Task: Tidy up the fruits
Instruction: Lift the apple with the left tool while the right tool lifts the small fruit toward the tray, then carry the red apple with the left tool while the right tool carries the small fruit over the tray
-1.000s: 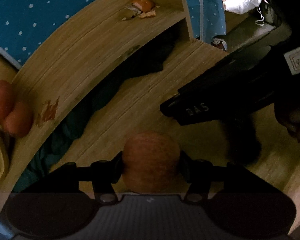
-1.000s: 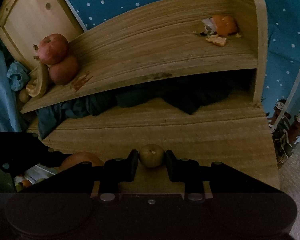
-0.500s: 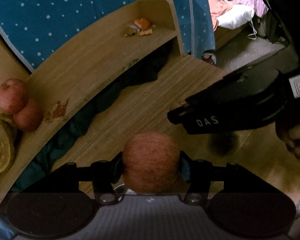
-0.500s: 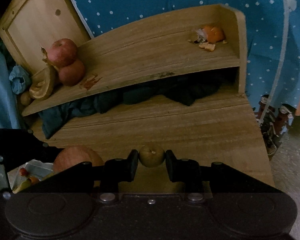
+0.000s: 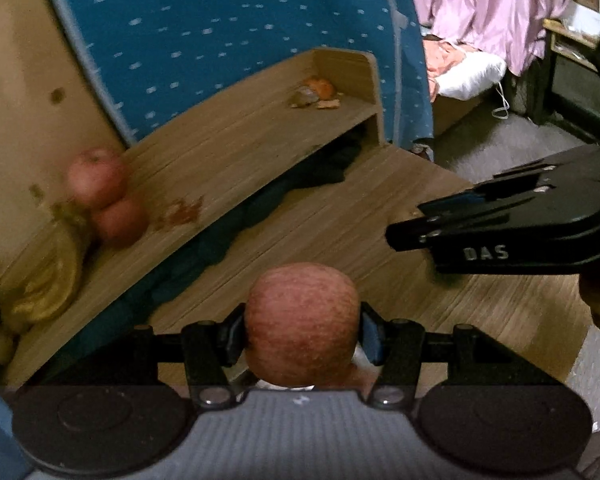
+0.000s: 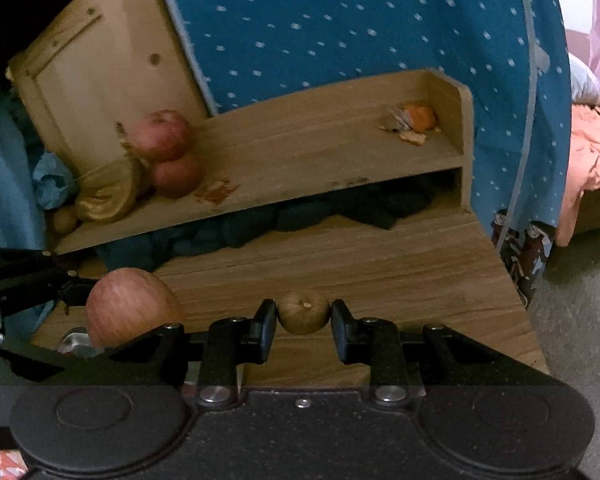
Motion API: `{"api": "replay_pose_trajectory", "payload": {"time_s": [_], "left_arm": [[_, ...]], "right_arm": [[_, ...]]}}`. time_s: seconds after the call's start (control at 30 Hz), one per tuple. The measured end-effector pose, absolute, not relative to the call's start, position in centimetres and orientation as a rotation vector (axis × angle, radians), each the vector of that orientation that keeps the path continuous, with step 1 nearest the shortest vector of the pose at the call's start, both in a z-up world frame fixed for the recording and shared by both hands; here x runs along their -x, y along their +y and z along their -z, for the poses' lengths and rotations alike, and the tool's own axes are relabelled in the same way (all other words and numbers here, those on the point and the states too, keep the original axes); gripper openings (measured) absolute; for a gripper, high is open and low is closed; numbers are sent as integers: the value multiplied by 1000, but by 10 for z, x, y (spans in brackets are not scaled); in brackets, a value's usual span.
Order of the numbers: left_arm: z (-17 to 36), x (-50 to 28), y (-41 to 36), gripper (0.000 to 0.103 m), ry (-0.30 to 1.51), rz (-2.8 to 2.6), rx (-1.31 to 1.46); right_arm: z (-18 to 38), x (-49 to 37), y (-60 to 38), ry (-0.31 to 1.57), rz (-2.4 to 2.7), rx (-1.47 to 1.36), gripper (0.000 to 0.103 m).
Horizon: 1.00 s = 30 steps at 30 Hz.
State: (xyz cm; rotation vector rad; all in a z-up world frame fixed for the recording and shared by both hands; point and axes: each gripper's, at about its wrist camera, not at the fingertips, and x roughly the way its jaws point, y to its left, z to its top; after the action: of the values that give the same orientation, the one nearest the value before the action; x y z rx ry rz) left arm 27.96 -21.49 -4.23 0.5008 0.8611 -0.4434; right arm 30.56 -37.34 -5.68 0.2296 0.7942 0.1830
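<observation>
Wood everywhere here: a pale wooden counter (image 6: 380,264) with a raised wooden shelf (image 6: 300,148) along its back, and that shelf is what I'd steer by. The left gripper (image 5: 302,330) has its fingers (image 5: 230,334) clamped on a big red apple (image 5: 302,322), spread wide around it, held above the counter in front of the shelf. The right gripper (image 6: 303,320) has its fingers (image 6: 266,320) pinched nearly together on a small brownish-green fruit (image 6: 303,312), can't tell what kind, also out in front of the shelf. At the shelf's left end two red apples (image 6: 168,152) are stacked one on the other, touching, beside something golden (image 6: 108,196) I can't make out. At the shelf's right end there's a half-peeled orange with peel scraps (image 6: 414,120). My guess is both fruits are headed for the shelf. For the apple, I'd set it just beside the stacked pair rather than on them, since that stack looks easy to topple. Lower it till it sits flat before opening, because round fruit rolls. The small one could slip from a loose pinch, so keep it low over the shelf. Dark cloth (image 6: 340,212) is stuffed under the shelf, so stay above the edge.
</observation>
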Motion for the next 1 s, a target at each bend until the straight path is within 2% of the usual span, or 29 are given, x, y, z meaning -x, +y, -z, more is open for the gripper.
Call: {"api": "replay_pose_trajectory", "payload": {"time_s": [0.4, 1.0], "left_arm": [[15, -249, -122, 60, 859, 326, -394], [12, -200, -23, 61, 851, 185, -290]], "right_arm": [[26, -272, -305, 727, -241, -185, 31], [18, -236, -209, 732, -390, -101, 31]]}}
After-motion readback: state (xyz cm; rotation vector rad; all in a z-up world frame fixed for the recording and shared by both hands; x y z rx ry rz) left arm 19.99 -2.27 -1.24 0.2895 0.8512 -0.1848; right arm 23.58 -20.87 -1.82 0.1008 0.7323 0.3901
